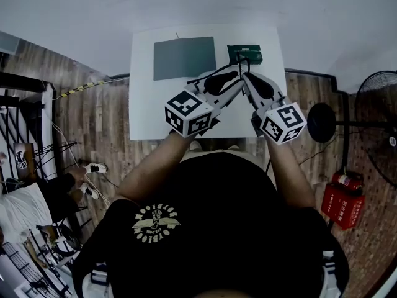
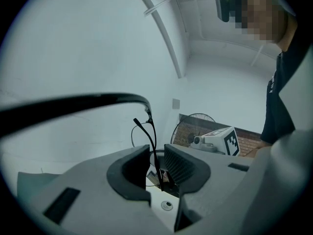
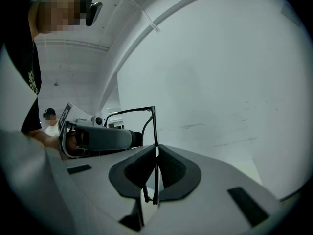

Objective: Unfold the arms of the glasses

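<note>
Thin black-framed glasses hang above the white table, between the tips of both grippers. My right gripper is shut on the glasses: a thin black part of the frame stands upright, pinched between its pads. One arm of the glasses runs down through the gap of my left gripper. That gap is wider than the arm, which lies close to the left pad. The other arm sweeps off leftward, close to the camera. In the head view the left gripper and right gripper nearly meet.
A grey mat and a dark green case lie at the table's far edge. A standing fan and a red box are on the wooden floor to the right.
</note>
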Motion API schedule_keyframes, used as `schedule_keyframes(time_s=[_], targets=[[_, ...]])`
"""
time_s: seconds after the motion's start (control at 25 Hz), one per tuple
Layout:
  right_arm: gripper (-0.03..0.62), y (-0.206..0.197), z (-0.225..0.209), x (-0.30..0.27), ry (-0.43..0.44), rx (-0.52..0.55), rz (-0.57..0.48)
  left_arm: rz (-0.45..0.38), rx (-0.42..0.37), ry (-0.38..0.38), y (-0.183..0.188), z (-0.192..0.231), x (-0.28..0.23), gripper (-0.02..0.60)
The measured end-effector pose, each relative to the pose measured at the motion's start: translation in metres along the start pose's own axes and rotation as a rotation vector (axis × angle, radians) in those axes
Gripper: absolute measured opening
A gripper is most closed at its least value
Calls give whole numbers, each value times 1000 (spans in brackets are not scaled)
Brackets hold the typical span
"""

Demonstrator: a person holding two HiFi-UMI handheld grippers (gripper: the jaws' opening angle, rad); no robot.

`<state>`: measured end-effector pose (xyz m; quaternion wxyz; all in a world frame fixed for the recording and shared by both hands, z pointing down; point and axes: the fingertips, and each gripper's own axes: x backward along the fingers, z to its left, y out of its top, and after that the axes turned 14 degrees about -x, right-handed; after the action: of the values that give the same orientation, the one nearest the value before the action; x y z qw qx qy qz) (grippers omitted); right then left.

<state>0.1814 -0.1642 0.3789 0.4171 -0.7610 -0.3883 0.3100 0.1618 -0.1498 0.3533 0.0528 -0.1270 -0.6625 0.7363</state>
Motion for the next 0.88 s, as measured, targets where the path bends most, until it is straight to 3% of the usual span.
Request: schedule_keyframes(time_s=[0.24,0.4,0.88], targets=[[18,-1,7,-3,7,29,0,16,4,16,-3,6,0,75],[18,-1,11,-5,6,29,1,16,11,9,-3,6,5,34],[18,0,9,0,-9,-7,-31,7,20,-9,-5,0,16,26]])
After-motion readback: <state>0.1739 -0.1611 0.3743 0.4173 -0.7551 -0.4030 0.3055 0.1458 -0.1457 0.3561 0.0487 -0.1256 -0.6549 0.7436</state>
